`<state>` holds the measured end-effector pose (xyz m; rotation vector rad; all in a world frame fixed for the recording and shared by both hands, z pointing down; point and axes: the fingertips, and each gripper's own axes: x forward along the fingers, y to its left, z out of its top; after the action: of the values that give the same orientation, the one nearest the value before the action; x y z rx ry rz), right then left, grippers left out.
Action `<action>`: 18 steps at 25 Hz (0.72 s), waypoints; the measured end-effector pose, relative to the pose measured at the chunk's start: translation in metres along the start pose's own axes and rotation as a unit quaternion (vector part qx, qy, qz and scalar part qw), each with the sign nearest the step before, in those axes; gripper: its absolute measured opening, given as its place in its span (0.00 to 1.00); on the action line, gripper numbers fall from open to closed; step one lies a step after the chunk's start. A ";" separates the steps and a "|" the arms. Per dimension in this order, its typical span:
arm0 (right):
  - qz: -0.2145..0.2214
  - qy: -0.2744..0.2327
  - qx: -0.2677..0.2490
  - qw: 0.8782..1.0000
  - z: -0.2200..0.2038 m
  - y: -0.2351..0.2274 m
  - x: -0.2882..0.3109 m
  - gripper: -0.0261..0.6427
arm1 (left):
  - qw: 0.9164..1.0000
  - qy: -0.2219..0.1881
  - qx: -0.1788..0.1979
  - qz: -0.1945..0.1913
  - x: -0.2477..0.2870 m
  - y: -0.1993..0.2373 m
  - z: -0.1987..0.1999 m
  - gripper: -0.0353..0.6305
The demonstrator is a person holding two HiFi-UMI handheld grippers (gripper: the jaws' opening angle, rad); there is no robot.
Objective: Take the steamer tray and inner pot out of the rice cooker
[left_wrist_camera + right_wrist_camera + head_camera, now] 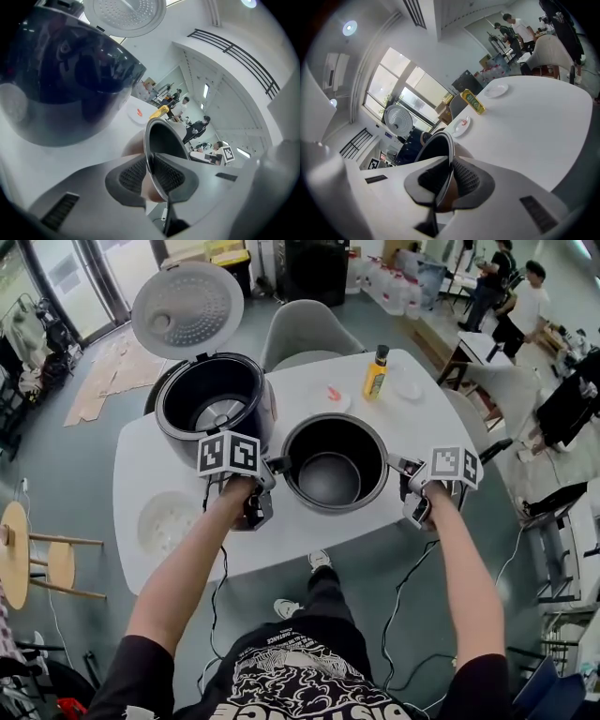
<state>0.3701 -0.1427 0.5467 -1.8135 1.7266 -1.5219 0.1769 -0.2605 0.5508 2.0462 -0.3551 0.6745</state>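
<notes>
Left tongs (274,468) and right tongs (405,468) each pinch opposite sides of the rim of the dark round metal inner pot (330,479). Pot stands on white oval worktop (281,538), just right of open black rice cooker (214,399). White perforated round steamer tray (169,519) lies on worktop, front-left.

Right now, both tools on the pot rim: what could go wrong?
1. The left tool and the right tool each pinch only the thin rim of the inner pot; releasing unevenly could tip or slide it.
2. The left tool sits close beside the rice cooker; backing out carelessly might bump it.
</notes>
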 end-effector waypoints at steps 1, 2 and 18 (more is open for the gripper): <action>-0.001 0.002 -0.004 1.000 0.001 0.000 0.000 0.11 | 1.000 0.000 0.002 0.001 0.000 0.000 0.000 0.15; -0.004 0.004 -0.008 1.000 0.001 0.001 0.000 0.11 | 1.000 0.001 0.005 0.003 -0.001 0.000 0.001 0.15; -0.025 -0.004 -0.173 0.985 0.025 0.090 0.003 0.10 | 0.989 -0.047 0.132 0.050 -0.060 -0.015 0.028 0.17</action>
<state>0.3334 -0.1831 0.4711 -2.0298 2.0608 -1.2910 0.1445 -0.2771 0.4935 2.3293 -0.4457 0.7193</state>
